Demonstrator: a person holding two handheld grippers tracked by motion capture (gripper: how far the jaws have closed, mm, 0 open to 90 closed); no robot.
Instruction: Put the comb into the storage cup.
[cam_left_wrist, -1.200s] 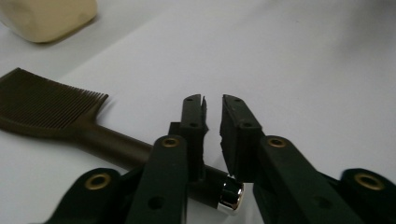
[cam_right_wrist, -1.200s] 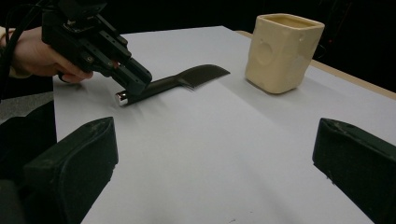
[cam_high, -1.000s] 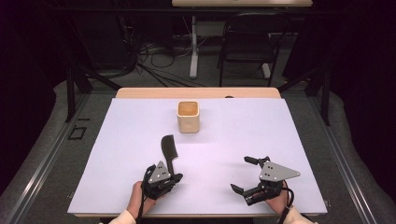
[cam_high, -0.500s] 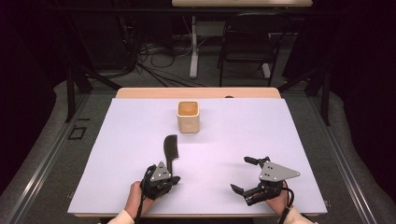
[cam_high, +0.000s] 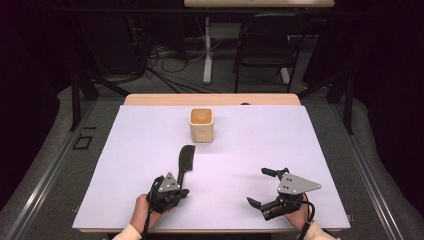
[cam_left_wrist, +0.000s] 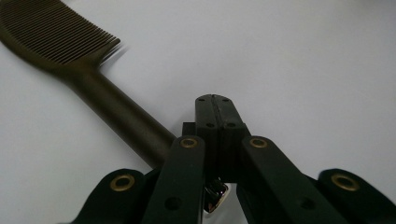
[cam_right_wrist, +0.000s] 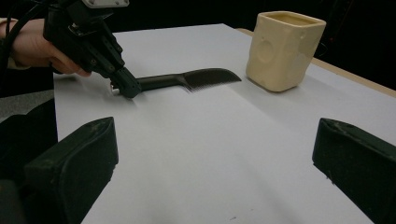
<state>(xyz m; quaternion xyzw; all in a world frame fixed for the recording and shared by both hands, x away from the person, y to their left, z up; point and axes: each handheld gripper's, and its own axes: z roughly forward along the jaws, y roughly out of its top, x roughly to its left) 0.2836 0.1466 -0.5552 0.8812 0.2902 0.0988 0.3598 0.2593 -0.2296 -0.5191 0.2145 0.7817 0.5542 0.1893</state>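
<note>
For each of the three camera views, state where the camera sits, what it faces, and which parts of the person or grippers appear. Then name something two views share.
High view: above the person's side, facing forward and down on the table; both hands, left gripper, right gripper.
Left gripper view: on the left gripper, along its shut jaws beside the comb handle.
Right gripper view: on the right gripper, across the table between open jaws; the left hand appears.
Shared: comb and cup show in the high and right gripper views.
</note>
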